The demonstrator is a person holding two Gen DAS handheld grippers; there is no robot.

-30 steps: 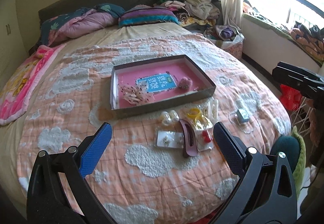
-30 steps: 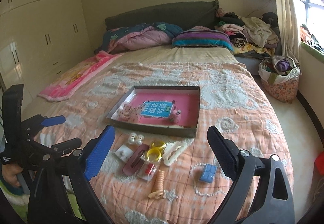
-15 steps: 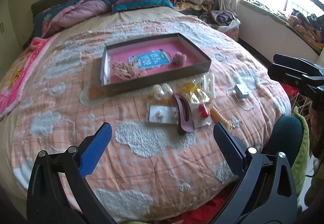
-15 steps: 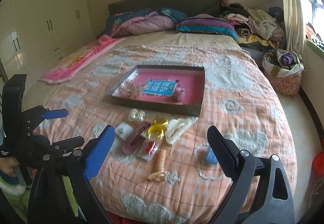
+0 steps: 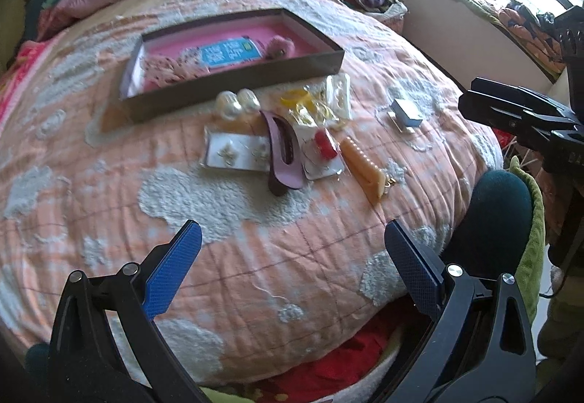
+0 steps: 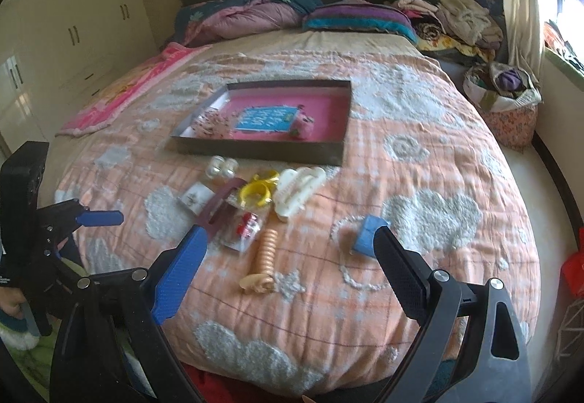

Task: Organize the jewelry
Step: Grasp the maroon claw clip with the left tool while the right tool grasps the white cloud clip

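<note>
Peach bedspread [image 6: 419, 155] holds the tray [image 6: 262, 149] (both grippers gape, empty).

— What lies on the bed?

— A shallow dark tray [image 6: 255, 149] with a pink floor, holding a blue card [image 6: 263, 118] and a fuzzy pink piece [image 6: 302, 126]. Near it sit two pearl balls [image 6: 221, 167], a mauve clip [image 6: 219, 208], yellow rings [image 6: 255, 193], a white claw clip [image 6: 297, 189], and a peach comb [image 6: 263, 257].

— Anything apart?

— A small blue box [image 6: 367, 235], to the right.

On the bed [image 6: 419, 133] a tray [image 6: 255, 147] lies behind scattered clips [image 6: 292, 191] (a small box [image 6: 367, 233] lies apart, rightward).
</note>
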